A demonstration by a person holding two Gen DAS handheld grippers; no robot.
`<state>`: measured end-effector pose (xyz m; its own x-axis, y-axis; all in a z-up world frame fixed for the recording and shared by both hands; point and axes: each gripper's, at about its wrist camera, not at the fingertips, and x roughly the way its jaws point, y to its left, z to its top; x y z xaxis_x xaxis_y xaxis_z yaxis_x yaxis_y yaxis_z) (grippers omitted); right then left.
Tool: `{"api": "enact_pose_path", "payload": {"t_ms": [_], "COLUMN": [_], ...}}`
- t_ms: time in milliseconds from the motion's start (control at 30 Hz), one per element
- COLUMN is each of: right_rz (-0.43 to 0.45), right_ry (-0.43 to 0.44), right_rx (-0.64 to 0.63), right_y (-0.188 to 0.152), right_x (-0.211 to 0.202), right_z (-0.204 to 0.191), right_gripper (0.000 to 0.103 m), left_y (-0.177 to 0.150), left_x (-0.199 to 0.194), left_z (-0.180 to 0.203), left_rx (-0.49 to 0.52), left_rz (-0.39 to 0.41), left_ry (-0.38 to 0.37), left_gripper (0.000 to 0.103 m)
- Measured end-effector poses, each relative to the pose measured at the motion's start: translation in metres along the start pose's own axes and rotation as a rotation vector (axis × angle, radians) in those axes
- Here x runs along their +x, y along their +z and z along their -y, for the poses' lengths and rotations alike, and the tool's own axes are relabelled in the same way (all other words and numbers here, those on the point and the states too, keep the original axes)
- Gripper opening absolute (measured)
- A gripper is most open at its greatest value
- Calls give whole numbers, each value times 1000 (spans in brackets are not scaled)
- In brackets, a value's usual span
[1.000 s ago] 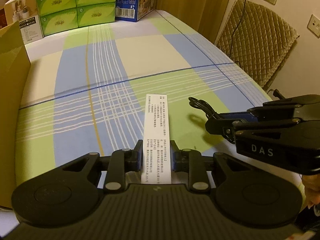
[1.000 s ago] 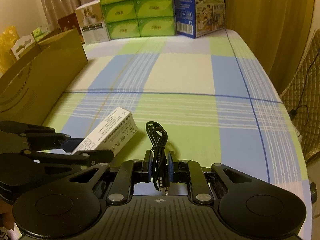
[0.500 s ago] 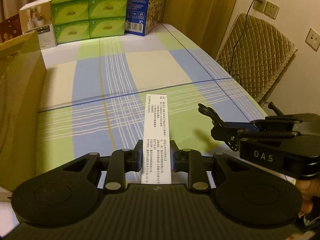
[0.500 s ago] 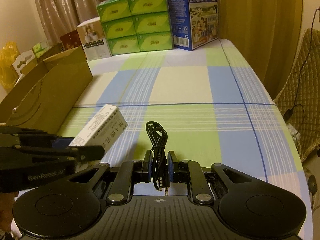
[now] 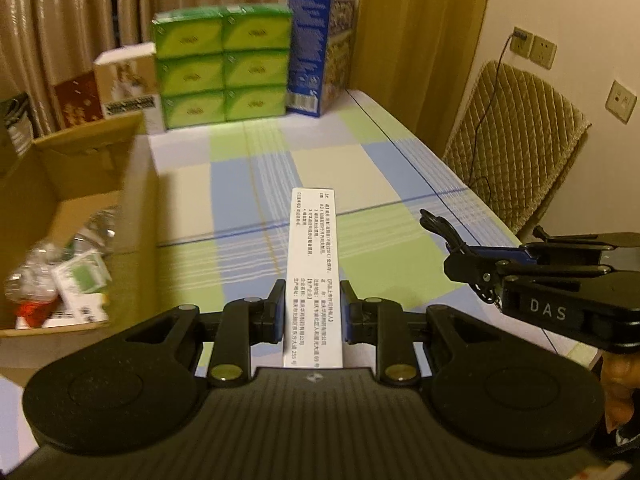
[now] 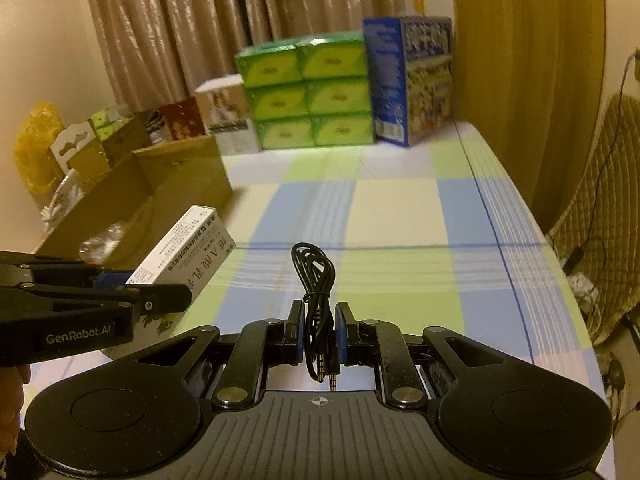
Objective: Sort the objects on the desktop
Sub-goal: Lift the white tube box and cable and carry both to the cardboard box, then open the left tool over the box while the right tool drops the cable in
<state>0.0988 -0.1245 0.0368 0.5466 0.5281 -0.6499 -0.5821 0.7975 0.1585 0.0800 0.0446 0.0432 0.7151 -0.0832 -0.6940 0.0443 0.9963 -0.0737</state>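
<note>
My left gripper is shut on a long white box with printed text, held above the checked tablecloth. The same white box shows at the left of the right wrist view, clamped in the left gripper. My right gripper is shut on a coiled black audio cable, its two jack plugs hanging between the pads. In the left wrist view the right gripper sits at the right with the cable sticking out of it.
An open cardboard box at the left holds several packets and wrappers. Green tissue packs, a blue carton and small boxes stand at the table's far end before curtains. A quilted chair stands right of the table.
Both grippers have risen with their loads and tilted up, so the far boxes and curtains come into view. The inside of the cardboard box now shows at the left.
</note>
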Motion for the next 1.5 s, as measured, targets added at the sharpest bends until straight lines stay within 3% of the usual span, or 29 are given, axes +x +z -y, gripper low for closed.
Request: {"api": "enact_pose_path", "payload": {"t_ms": [533,933,1200,1500], "right_rz": [58,49,37,13], "right_ry": [108,185,238,273], "right_rx": [-103,-179,-198,-192], "right_y": [12,17,38,72], "right_x": [-29,-14,15,70], "right_z": [-95,-161,-195,-214], "right_gripper": [12,12,12,12], "left_y": [-14,-33,-22,5], "left_x": [-90,-132,-139,-107], "left_z": [-69,-138,-187,-226], "left_rx": [-64,-126,-165,-194], "left_rz": [73,85,86,77], "left_ry": [112,195,241,238], "left_gripper": [21,21,21,21]}}
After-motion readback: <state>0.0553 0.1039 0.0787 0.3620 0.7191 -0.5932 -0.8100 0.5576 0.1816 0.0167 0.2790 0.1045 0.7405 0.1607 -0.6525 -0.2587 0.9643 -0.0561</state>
